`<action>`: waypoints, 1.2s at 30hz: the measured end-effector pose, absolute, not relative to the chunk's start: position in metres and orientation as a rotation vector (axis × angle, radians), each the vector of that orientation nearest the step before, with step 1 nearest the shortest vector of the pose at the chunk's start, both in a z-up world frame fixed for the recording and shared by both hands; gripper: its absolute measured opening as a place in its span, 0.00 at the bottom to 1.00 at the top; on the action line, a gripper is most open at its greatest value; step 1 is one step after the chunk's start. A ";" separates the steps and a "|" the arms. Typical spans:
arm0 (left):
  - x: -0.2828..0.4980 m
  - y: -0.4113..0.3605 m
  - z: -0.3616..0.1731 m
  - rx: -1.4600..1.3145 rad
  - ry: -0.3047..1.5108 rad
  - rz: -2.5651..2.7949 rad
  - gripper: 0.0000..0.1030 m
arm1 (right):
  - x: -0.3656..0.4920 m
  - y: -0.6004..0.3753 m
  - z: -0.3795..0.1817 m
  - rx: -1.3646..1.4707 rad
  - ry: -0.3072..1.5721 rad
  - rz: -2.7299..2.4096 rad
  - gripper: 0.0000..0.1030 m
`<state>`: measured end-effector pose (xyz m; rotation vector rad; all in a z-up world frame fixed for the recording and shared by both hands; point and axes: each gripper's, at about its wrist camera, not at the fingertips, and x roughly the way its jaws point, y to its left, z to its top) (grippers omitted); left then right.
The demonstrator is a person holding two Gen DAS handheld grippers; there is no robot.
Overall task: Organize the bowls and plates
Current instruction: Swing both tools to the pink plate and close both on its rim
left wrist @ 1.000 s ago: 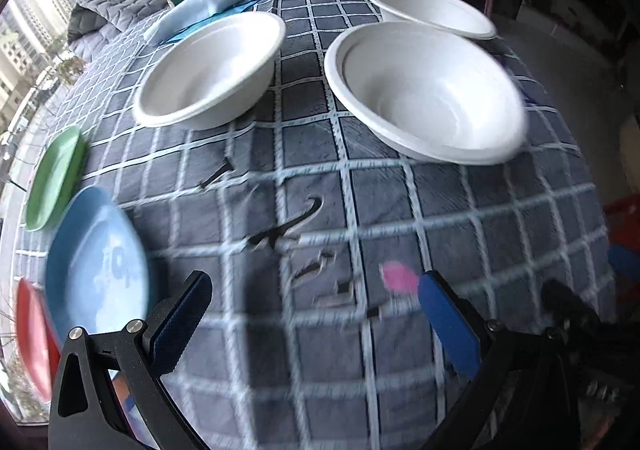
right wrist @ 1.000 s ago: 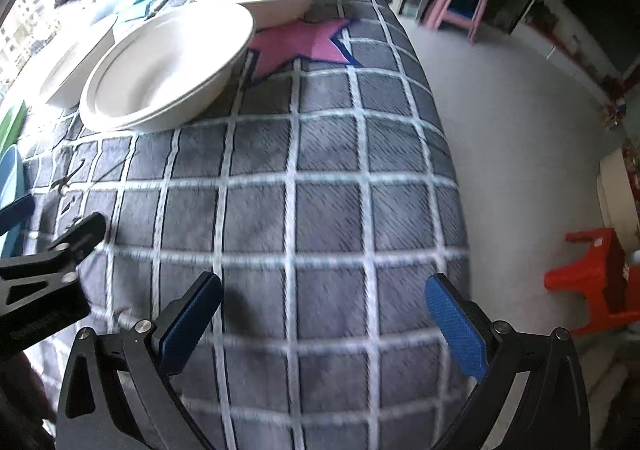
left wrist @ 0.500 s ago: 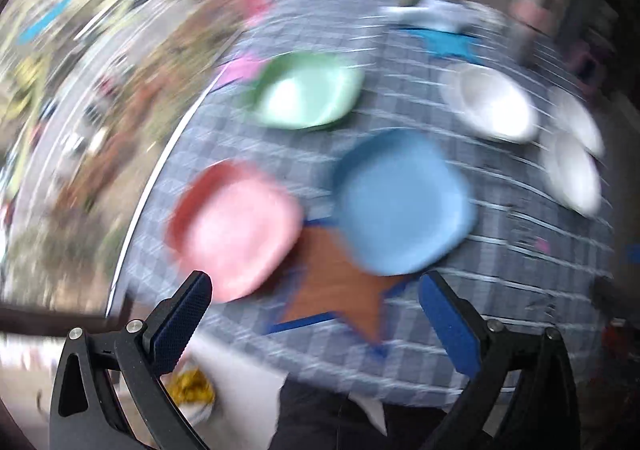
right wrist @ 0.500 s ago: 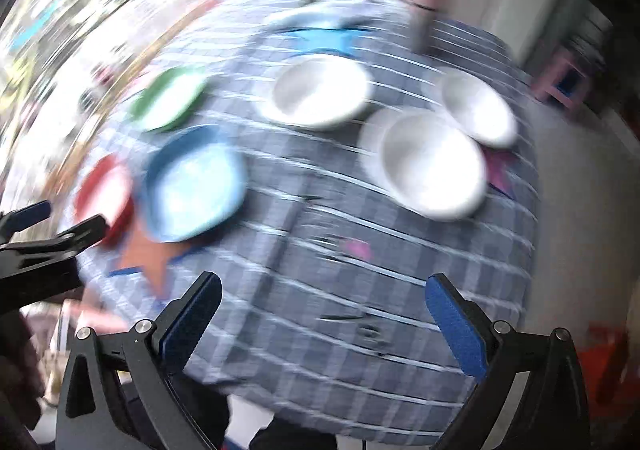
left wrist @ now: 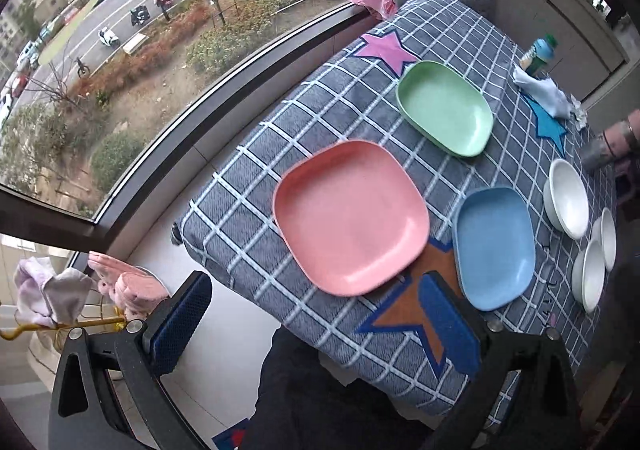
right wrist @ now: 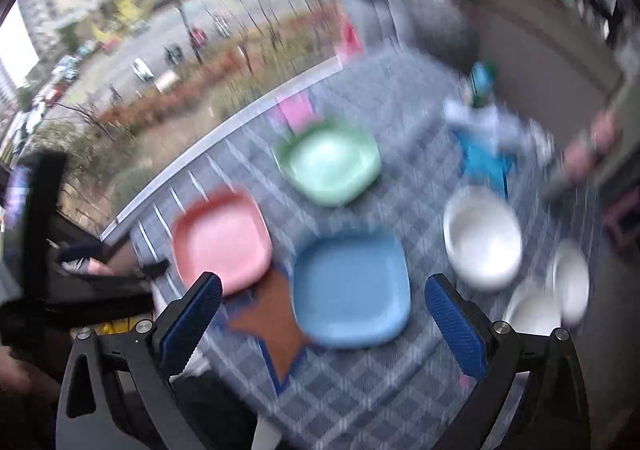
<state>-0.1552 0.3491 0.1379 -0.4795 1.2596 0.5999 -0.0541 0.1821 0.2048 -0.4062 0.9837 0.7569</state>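
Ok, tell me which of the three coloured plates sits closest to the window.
The green plate. It lies beside the pink star patch, farthest up the table, while the pink plate and the blue plate lie nearer the open left jaws.

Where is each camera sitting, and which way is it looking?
Left wrist: sits on the left claw, held above the table's near edge, looking down at the pink plate; its open blue fingers and dark legs below show.
Right wrist: sits on the right claw, looking down at the blue plate, blurred; its open fingers and the other claw at left show.
Shared: pink, blue and green plate, and the three white bowls.
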 end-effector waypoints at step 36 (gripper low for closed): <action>-0.124 0.414 0.015 -0.748 1.520 0.578 0.64 | -0.005 0.332 0.023 -0.811 1.417 0.942 0.69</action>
